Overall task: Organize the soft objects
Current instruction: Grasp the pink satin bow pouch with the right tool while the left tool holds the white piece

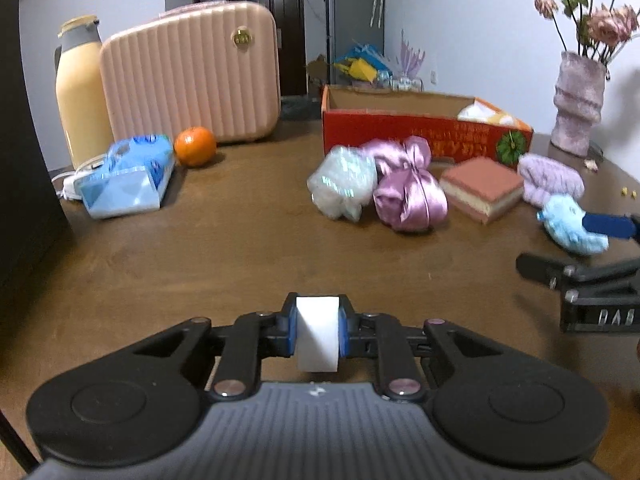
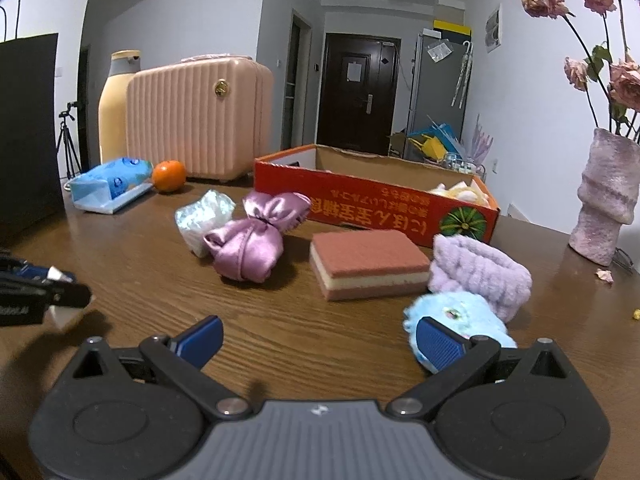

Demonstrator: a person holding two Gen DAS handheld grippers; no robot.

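Note:
My left gripper (image 1: 317, 320) is shut on a small white foam block (image 1: 317, 332) and holds it low over the brown table; the block (image 2: 64, 314) also shows at the left edge of the right wrist view. My right gripper (image 2: 320, 338) stands wide open with nothing between its pads, and its right finger lies against a fluffy light-blue toy (image 2: 452, 312). Beyond are a lilac fuzzy band (image 2: 480, 272), a pink layered sponge (image 2: 368, 264), a pink satin bundle (image 2: 248, 248) and a white mesh puff (image 2: 202, 216). Behind them stands an open red cardboard box (image 2: 360, 208) with pale soft items in its right end.
A pink ribbed case (image 1: 192, 76), a yellow flask (image 1: 80, 92), an orange (image 1: 195, 146) and a blue tissue pack (image 1: 128, 176) sit at the back left. A lilac vase (image 2: 604, 204) with dried roses stands at the right. A dark panel (image 2: 28, 128) rises on the left.

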